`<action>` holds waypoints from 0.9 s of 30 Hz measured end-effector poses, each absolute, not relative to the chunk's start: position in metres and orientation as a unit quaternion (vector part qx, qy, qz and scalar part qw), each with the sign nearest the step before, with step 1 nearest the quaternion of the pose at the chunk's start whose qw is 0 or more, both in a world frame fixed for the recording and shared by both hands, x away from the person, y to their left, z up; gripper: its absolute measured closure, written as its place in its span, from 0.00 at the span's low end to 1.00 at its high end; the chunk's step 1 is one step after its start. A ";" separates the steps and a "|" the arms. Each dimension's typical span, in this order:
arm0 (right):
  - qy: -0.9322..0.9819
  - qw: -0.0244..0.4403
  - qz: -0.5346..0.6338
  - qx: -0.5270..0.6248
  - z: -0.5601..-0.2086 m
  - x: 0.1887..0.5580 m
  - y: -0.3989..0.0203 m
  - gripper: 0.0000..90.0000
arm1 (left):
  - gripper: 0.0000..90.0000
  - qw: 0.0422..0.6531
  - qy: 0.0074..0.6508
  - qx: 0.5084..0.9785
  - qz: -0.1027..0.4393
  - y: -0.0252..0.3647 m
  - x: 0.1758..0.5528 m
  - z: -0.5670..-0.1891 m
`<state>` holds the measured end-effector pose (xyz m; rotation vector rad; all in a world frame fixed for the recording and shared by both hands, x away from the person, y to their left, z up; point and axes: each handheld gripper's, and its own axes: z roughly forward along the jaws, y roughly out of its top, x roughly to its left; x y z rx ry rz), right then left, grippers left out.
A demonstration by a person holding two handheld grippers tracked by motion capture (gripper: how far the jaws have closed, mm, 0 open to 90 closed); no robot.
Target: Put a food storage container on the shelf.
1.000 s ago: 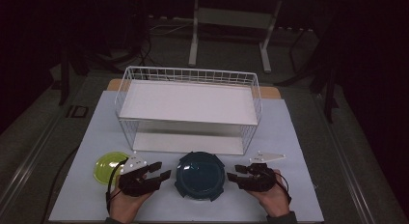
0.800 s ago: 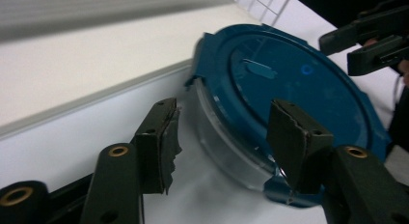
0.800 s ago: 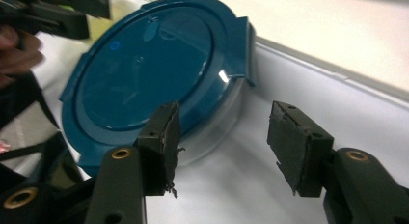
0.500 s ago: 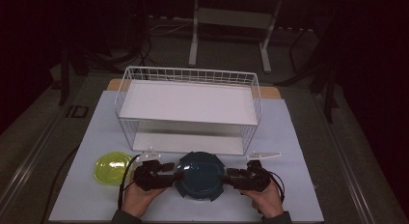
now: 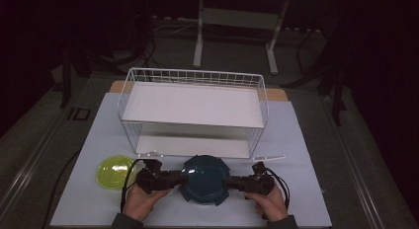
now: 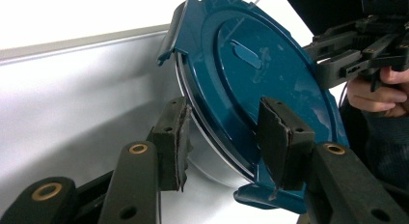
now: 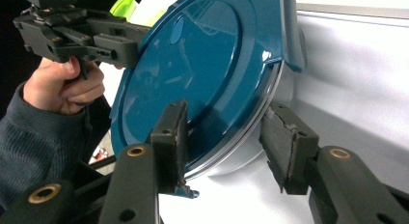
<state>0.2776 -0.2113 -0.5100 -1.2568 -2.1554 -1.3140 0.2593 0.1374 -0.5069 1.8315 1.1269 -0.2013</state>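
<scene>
A round container with a teal lid (image 5: pixel 205 178) rests on the white mat near the front edge. My left gripper (image 5: pixel 182 179) reaches in from its left side and my right gripper (image 5: pixel 231 181) from its right. In the left gripper view the jaws (image 6: pixel 224 137) straddle the container's (image 6: pixel 251 79) rim, one pad on the lid and one against the clear bowl below. The right gripper view shows the same hold (image 7: pixel 224 137) on the opposite rim of the lid (image 7: pixel 193 74). Both pairs of jaws have just been closing on the container.
A white wire basket (image 5: pixel 192 76) with a white shelf stands just behind the container. A yellow-green bowl (image 5: pixel 113 171) sits left of my left hand. A thin white strip (image 5: pixel 269 158) lies by the basket's front right corner. The mat's edge runs close below my hands.
Both grippers have moved inward from beside the container to its rim. Their jaws now sit around the lid's edge on either side.
</scene>
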 end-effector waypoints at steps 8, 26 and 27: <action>-0.746 0.169 -0.462 -0.449 -0.511 0.279 -0.213 0.62 | 0.64 0.473 0.476 0.733 -0.109 0.140 0.263 -0.509; -0.748 0.172 -0.492 -0.410 -0.496 0.265 -0.214 0.80 | 0.79 0.512 0.464 0.713 -0.119 0.155 0.230 -0.507; -0.749 0.170 -0.491 -0.410 -0.495 0.264 -0.213 0.80 | 0.79 0.512 0.466 0.712 -0.113 0.154 0.226 -0.505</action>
